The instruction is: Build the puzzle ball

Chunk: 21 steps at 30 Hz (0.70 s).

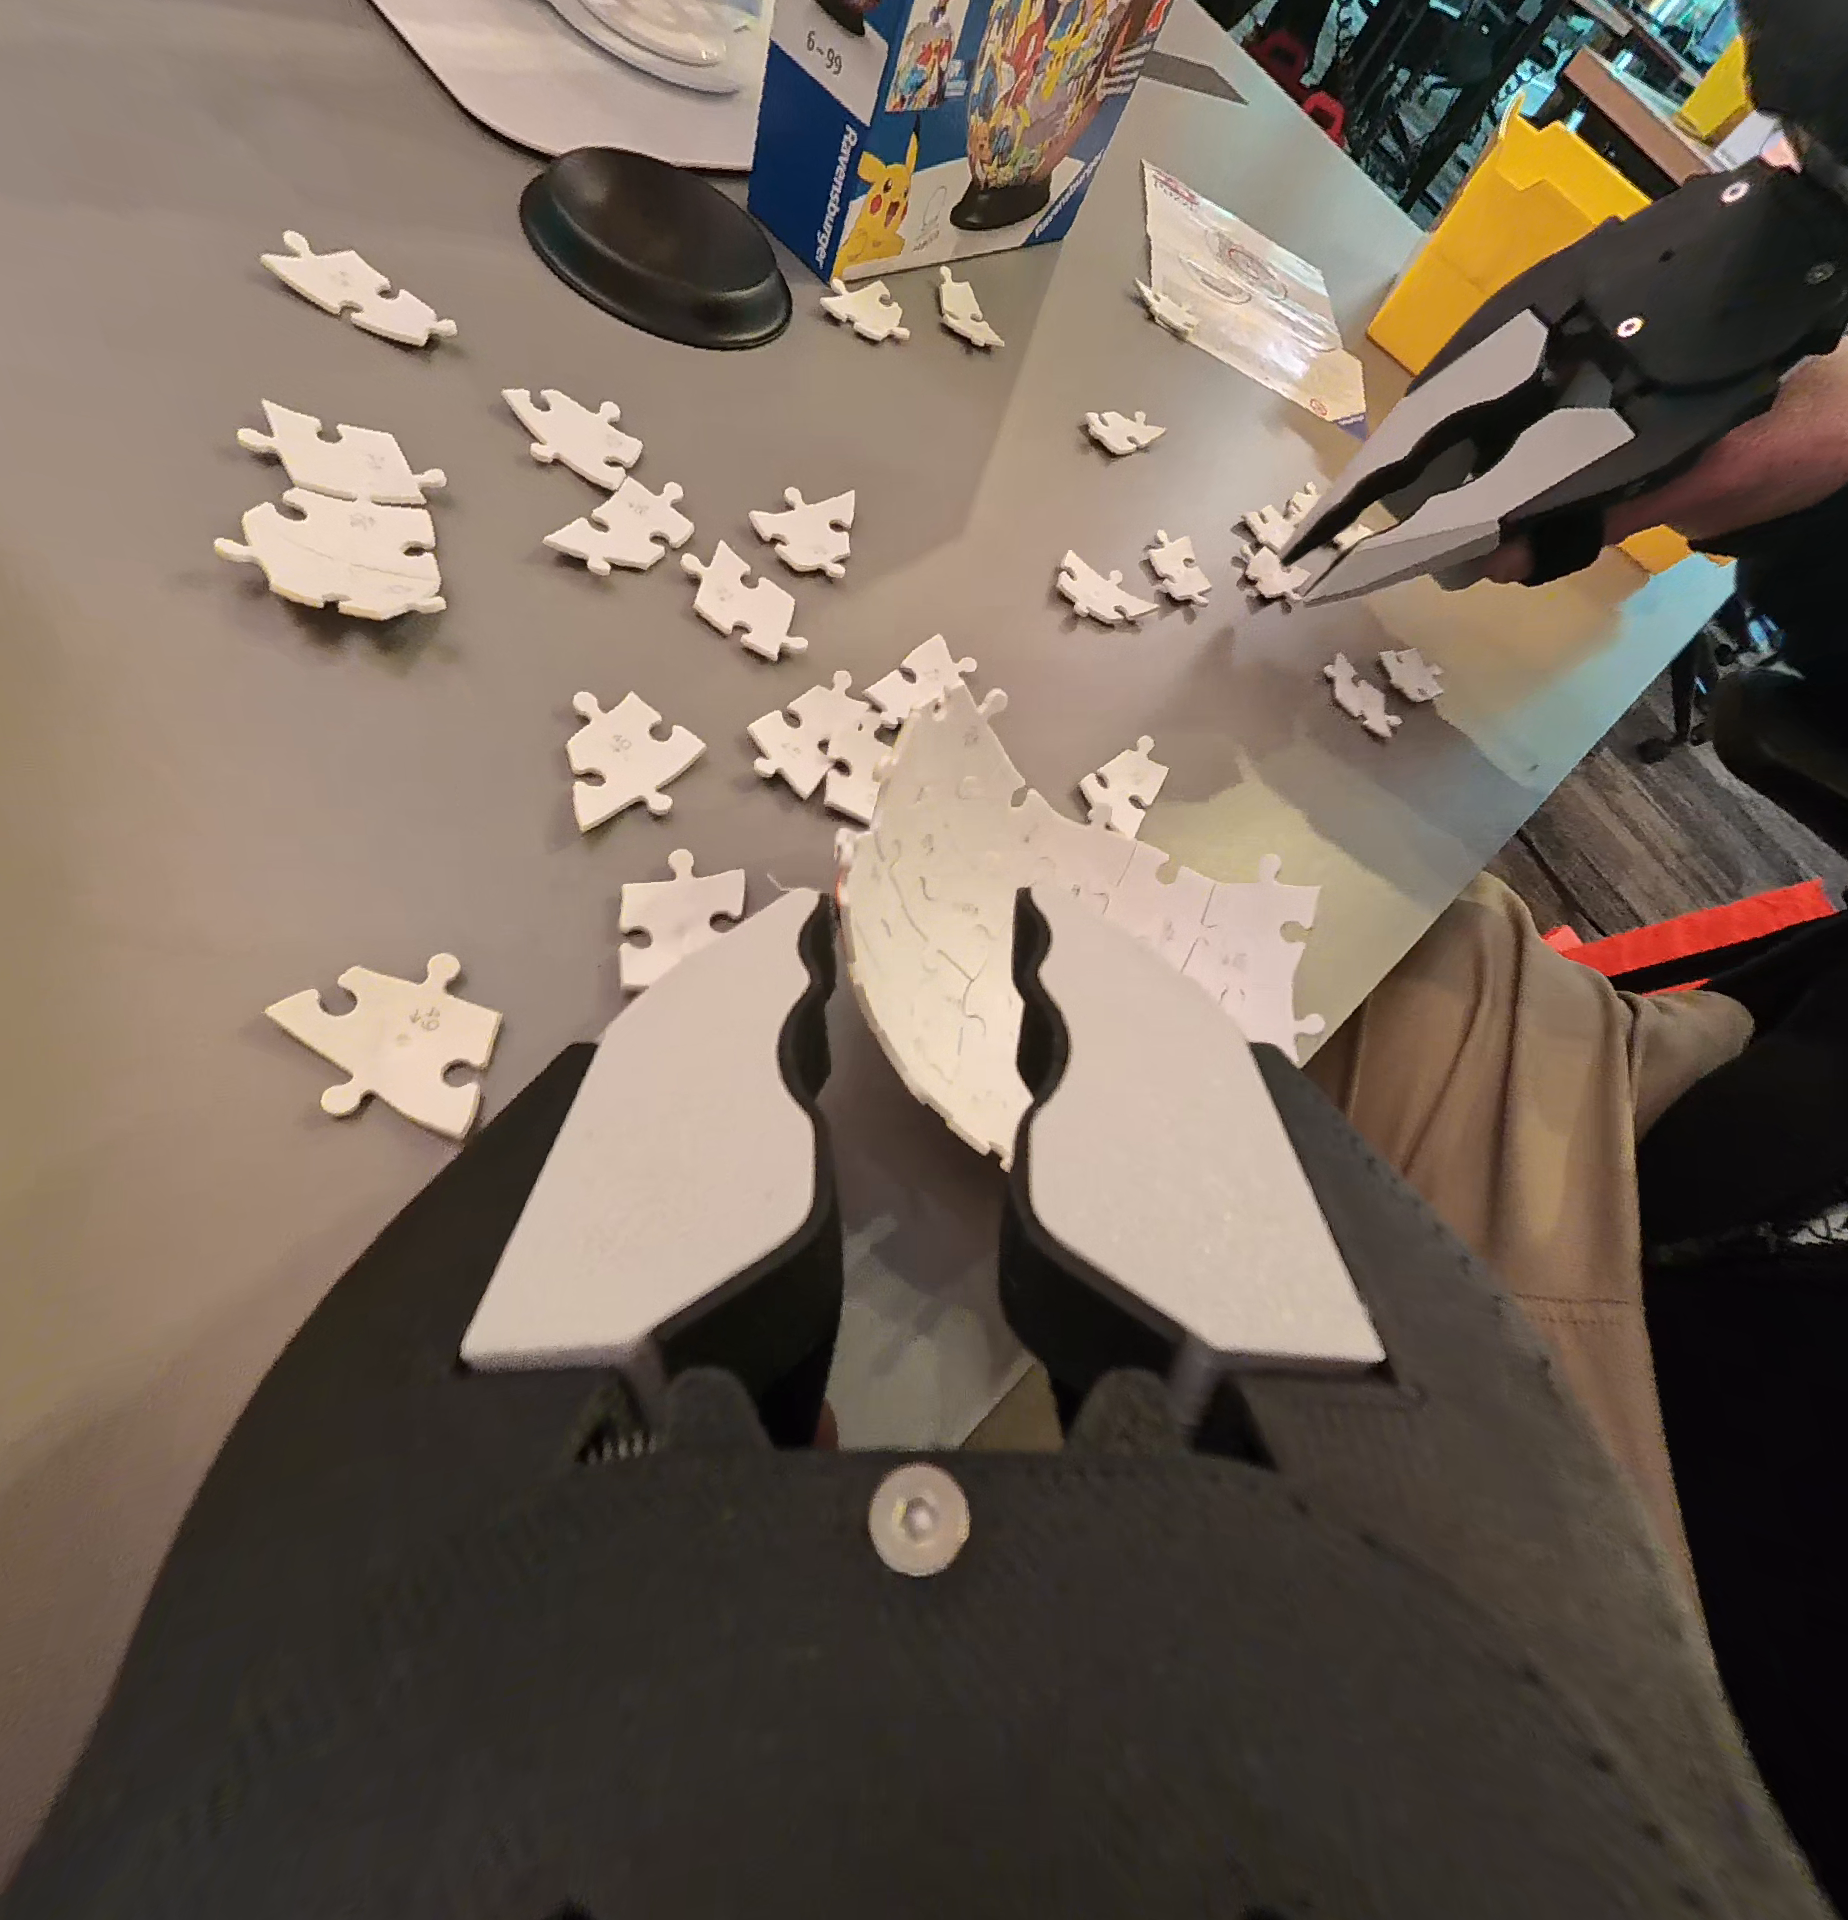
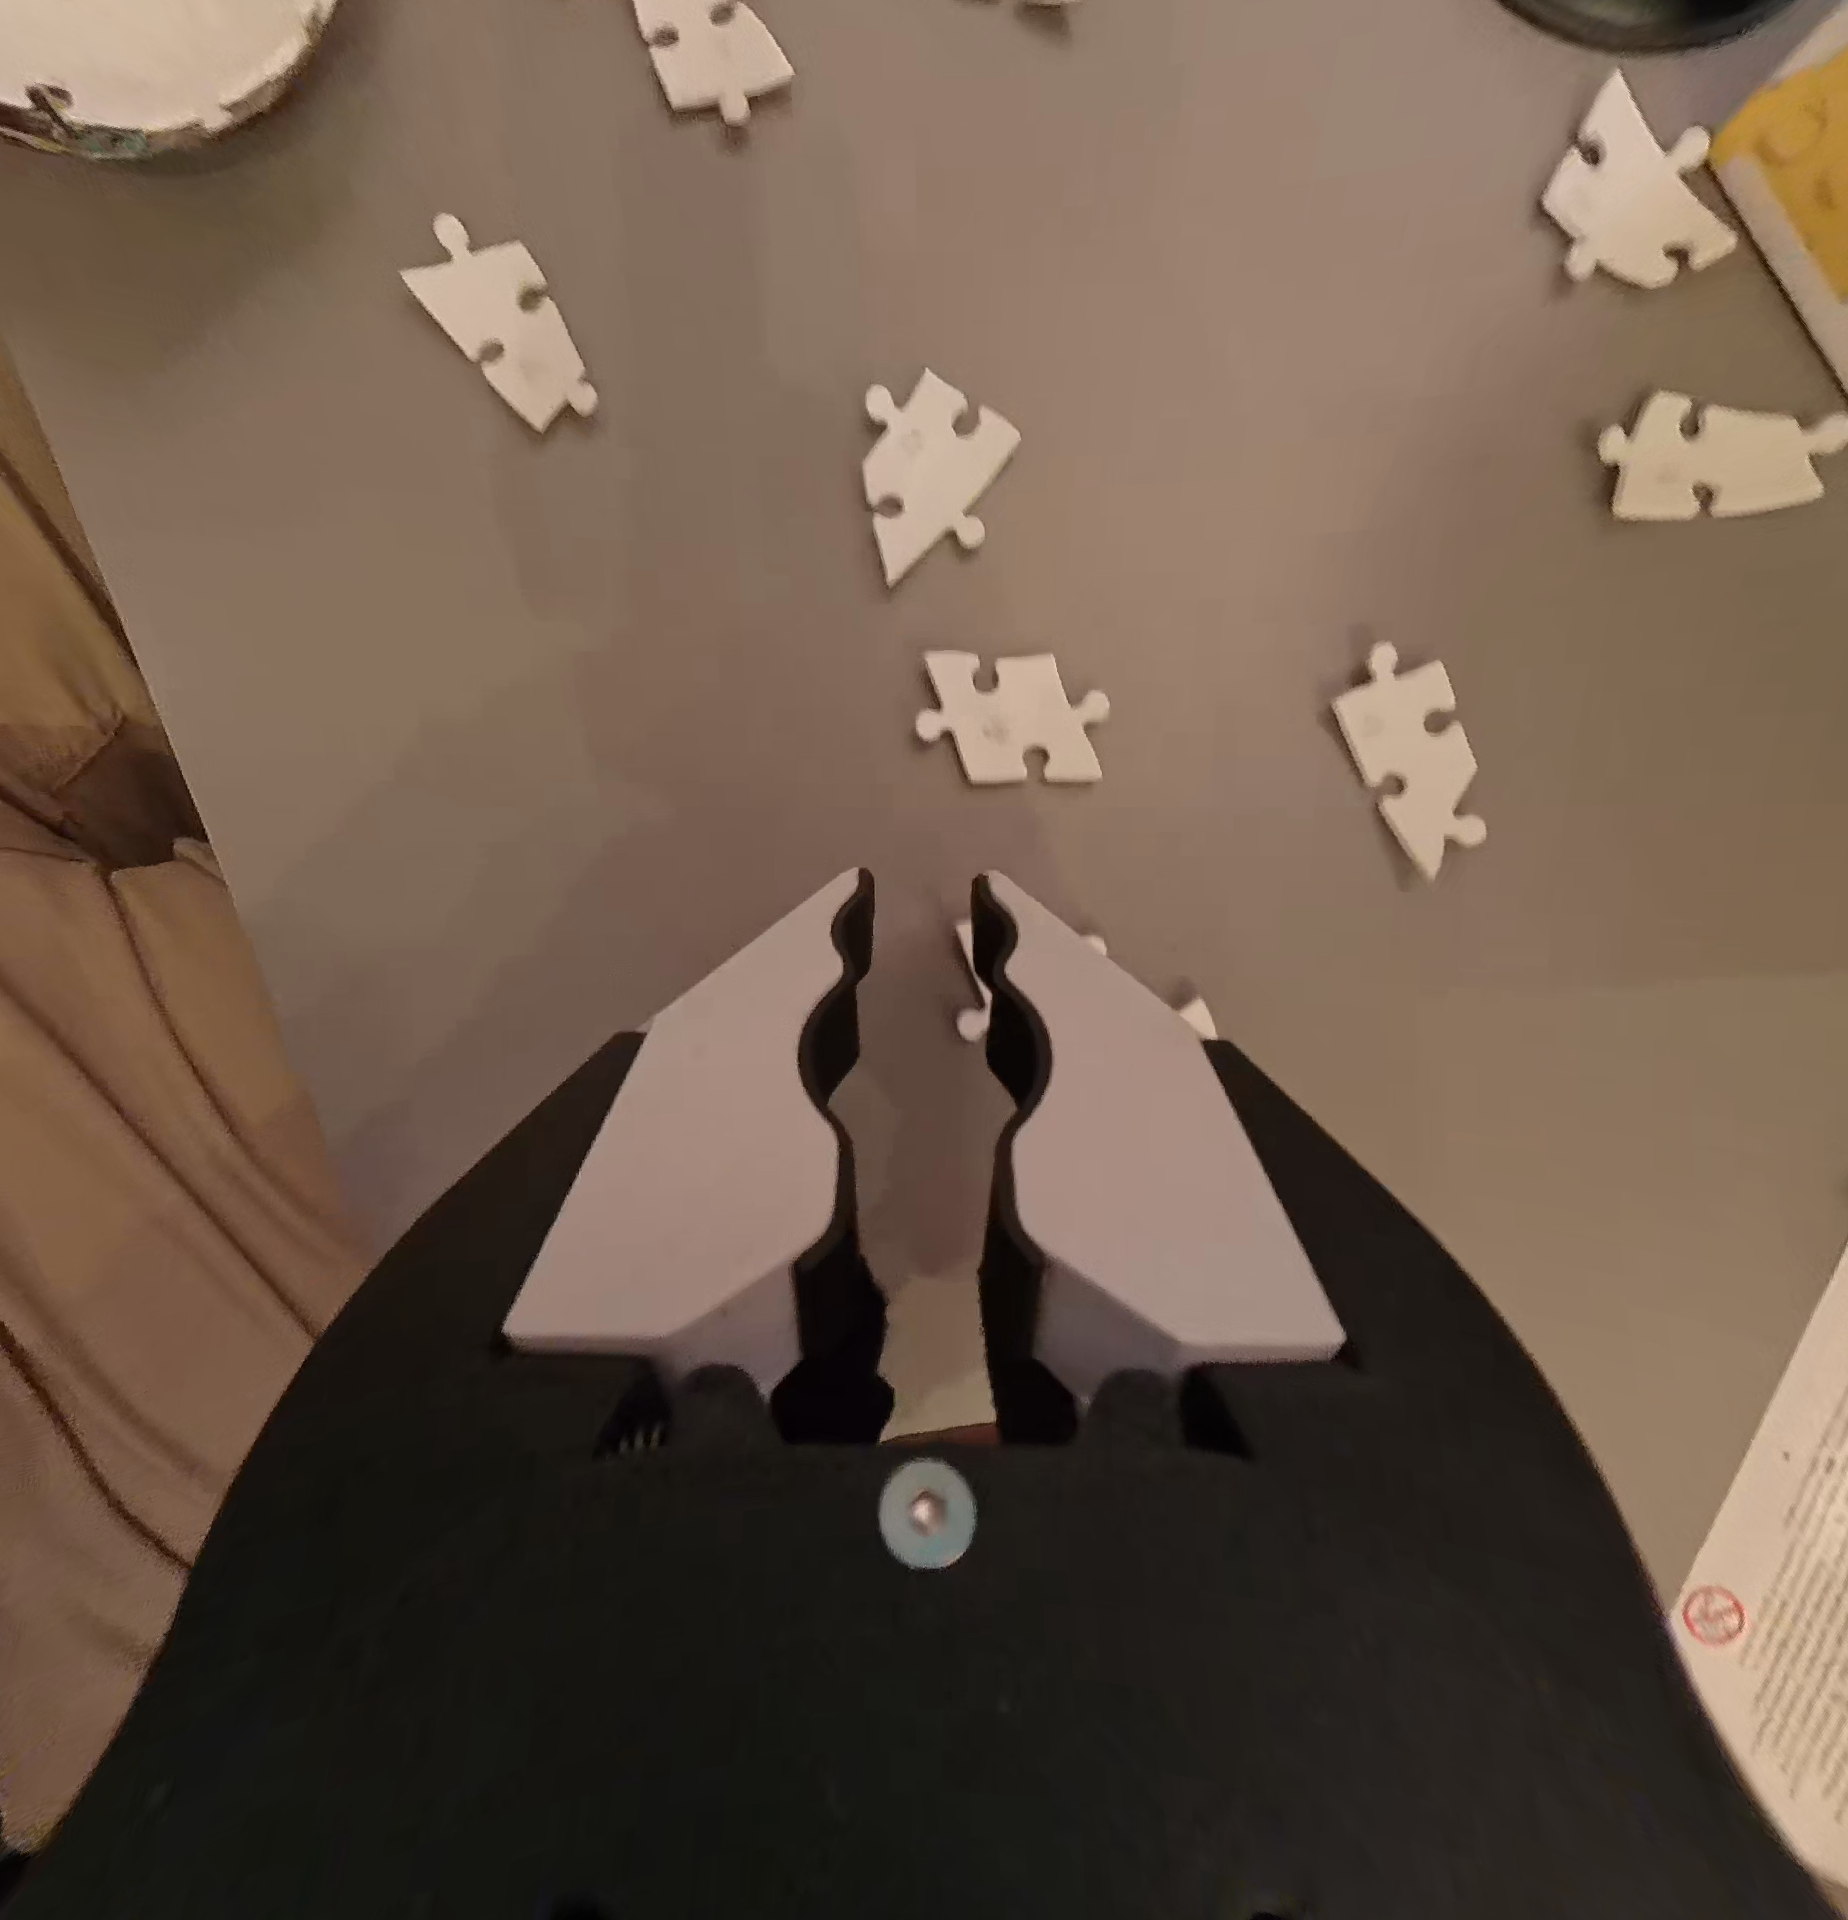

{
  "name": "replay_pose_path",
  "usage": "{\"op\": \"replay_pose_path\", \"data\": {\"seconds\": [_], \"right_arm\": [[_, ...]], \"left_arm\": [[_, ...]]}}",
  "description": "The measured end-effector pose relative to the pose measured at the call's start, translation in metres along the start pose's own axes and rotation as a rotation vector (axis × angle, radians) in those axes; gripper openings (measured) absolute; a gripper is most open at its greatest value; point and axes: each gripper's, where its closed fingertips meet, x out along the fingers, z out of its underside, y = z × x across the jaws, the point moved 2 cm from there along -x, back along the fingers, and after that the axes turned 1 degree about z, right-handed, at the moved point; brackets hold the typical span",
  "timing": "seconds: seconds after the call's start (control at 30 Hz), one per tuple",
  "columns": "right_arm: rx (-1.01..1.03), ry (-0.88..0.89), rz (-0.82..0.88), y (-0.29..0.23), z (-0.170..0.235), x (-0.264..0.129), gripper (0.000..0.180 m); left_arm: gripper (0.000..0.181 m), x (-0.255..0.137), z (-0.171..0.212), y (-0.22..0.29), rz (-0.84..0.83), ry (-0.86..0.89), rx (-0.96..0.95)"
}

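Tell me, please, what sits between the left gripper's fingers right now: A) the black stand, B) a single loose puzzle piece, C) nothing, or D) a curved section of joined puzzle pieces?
D: in the left wrist view, the left gripper has its fingers on either side of a curved section of joined puzzle pieces, while the black stand rests far off on the table.

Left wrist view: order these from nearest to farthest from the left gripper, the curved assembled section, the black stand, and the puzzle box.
1. Curved assembled section: between the fingers of the left gripper.
2. Black stand: far ahead, left of centre on the table.
3. Puzzle box: just behind the stand, to its right.
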Motion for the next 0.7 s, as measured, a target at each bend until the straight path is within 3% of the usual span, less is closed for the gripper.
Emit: {"op": "replay_pose_path", "data": {"seconds": [0.37,0.7], "right_arm": [[-0.125,0.114,-0.109,-0.042,-0.060,0.031,0.019],[-0.244,0.045,-0.165,-0.073,-0.078,0.067,0.009]], "left_arm": [[0.033,-0.007,0.003,-0.004,-0.022,0.018,-0.015],[0.033,-0.010,0.003,-0.006,-0.024,0.027,-0.022]]}}
